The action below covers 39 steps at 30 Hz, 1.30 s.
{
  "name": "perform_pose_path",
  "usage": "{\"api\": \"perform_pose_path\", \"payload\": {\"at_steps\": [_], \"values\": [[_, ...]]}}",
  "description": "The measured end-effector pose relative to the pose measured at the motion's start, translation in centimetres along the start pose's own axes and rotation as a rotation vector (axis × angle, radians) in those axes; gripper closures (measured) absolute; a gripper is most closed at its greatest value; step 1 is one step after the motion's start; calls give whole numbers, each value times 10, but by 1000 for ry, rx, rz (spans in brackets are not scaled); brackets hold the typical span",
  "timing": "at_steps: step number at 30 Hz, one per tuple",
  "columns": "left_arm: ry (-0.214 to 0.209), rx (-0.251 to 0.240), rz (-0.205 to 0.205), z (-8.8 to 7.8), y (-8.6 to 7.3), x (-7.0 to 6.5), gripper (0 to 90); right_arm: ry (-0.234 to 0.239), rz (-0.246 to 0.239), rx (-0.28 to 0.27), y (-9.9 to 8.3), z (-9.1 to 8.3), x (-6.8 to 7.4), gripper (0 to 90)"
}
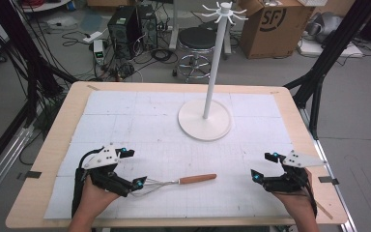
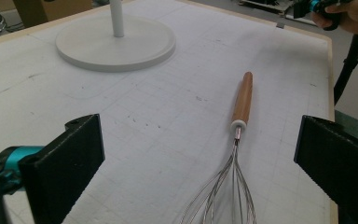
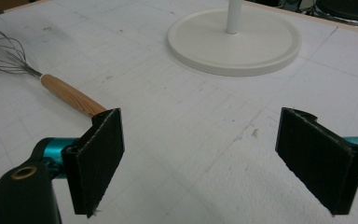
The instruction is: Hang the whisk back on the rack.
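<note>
Whisk (image 1: 174, 182) lies flat on counter (image 1: 63, 125), approx 6 o'clock of the white stand (image 1: 205, 126), wire end by left hand-held gripper (image 1: 134, 168). Both jaws wide, nothing held; right hand-held gripper (image 1: 263, 166) well apart at 3 o'clock. Likely light; wires springy & slippery, so grab the stiff wood handle (image 2: 242, 99).

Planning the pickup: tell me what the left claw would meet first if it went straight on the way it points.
The whisk: its wire loops lie between the open left claw jaws, untouched, the wooden handle pointing away. Depth is hard to judge, so the claw may slide over the wires.
</note>
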<state>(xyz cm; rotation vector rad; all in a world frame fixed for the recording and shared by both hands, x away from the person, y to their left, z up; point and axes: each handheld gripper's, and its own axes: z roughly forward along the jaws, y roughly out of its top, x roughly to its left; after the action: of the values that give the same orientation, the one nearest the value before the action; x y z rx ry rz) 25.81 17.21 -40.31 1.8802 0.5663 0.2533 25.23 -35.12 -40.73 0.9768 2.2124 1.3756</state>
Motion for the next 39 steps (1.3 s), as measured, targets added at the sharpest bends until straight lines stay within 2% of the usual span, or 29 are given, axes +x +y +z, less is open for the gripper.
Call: {"api": "perform_pose_path", "payload": {"at_steps": [9, 12, 16, 19, 22, 25, 30, 39], "values": [[2, 6, -11, 2, 0, 1, 21, -4, -1, 26, -4, 2, -1, 147], [-7, 13, -10, 7, 1, -2, 21, -3, -21, 44, -4, 3, 1, 147], [-15, 38, 1, 12, 3, -5, 21, -4, -19, 43, -4, 4, 0, 147], [-38, 35, -2, 14, 5, -6, 21, 1, -24, 45, -4, 4, 0, 147], [-41, 49, 7, 18, 11, -8, 21, 2, -20, 39, -4, 3, 0, 147], [-47, 72, 13, 27, 19, -12, 21, 0, -16, 32, -5, 2, -2, 147], [-72, 138, 57, 44, 33, -19, 21, 4, -8, 28, -4, 5, -4, 147], [-95, 243, 83, 75, 48, -27, 21, -2, -11, 30, -2, 7, -3, 147]]}}
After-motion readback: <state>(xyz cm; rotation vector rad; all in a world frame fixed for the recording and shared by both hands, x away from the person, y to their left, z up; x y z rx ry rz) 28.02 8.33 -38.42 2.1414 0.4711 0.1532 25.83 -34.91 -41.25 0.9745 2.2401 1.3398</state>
